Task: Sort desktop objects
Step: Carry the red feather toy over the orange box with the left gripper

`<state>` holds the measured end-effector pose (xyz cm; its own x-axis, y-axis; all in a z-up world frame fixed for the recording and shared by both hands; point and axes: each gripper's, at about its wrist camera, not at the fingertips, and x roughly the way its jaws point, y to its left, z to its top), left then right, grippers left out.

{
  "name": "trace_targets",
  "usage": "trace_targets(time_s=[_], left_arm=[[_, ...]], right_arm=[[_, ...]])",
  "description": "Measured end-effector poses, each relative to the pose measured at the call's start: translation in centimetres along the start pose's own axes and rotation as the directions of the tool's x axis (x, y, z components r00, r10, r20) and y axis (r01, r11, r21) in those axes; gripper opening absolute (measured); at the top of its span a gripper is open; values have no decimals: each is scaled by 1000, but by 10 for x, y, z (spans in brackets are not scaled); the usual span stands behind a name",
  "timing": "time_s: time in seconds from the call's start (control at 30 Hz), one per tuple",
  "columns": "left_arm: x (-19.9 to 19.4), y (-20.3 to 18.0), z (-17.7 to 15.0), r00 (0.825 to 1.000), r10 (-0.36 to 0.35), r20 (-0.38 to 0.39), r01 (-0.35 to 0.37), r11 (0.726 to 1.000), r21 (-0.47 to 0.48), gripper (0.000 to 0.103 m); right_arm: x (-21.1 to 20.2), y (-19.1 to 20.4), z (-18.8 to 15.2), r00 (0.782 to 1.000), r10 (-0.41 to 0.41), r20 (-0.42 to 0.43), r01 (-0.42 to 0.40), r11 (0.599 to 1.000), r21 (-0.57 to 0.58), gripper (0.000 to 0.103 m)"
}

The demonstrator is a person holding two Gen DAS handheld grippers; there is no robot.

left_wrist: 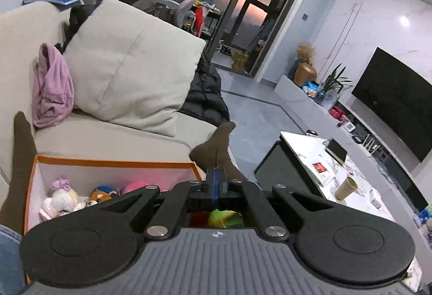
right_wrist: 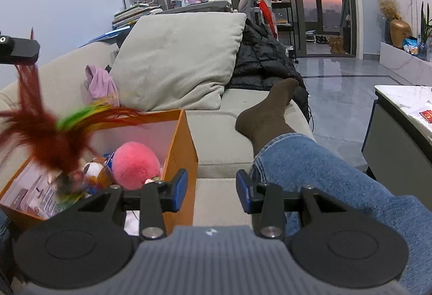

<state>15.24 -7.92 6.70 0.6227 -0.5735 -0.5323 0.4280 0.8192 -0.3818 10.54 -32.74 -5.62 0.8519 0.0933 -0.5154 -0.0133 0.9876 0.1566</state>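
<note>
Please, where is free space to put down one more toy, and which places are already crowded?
Free: the sofa seat between the orange box and the socked foot. Inside the box, its far white wall side is bare. Crowded: the box's near part, with the pink pompom, plush toys and the feather toy hanging above.

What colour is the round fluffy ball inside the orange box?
The fluffy ball is pink; the right wrist view shows it best.

The left tool (right_wrist: 16, 50) dangles a feather toy (right_wrist: 46, 133) over the orange box (right_wrist: 181, 143) (right tool (right_wrist: 212, 193) gapes).
</note>
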Motion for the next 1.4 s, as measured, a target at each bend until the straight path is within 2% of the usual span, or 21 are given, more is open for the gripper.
trace_targets(time_s=[0.27,0.53,0.77,0.93,1.03,1.17,1.4], left_arm=[[31,24,-15,995,70,-77,-74,996,-47,0],[55,43,-44,981,88,-171,-105,990,-91,0],[47,36,-42,982,96,-160,-108,992,-69,0],[48,27,-46,972,153,-178,-156,988,-3,4],[47,30,-49,971,148,-189,-155,988,-21,10],[40,33,-55,968,174,-182,-182,983,-26,16],[27,38,-61,966,193,-174,-203,978,-44,16]], right_arm=[[1,1,-2,1000,8,-9,-8,1000,2,42],[3,4,-3,999,20,-28,-21,1000,-13,42],[5,11,-4,999,31,-41,-32,999,-29,42],[3,13,-6,999,23,-49,-25,999,-37,42],[2,14,-6,999,20,-50,-22,999,-38,42],[-1,16,-6,999,17,-43,-19,999,-40,42],[-11,20,-3,1000,22,-23,-23,999,-43,44]])
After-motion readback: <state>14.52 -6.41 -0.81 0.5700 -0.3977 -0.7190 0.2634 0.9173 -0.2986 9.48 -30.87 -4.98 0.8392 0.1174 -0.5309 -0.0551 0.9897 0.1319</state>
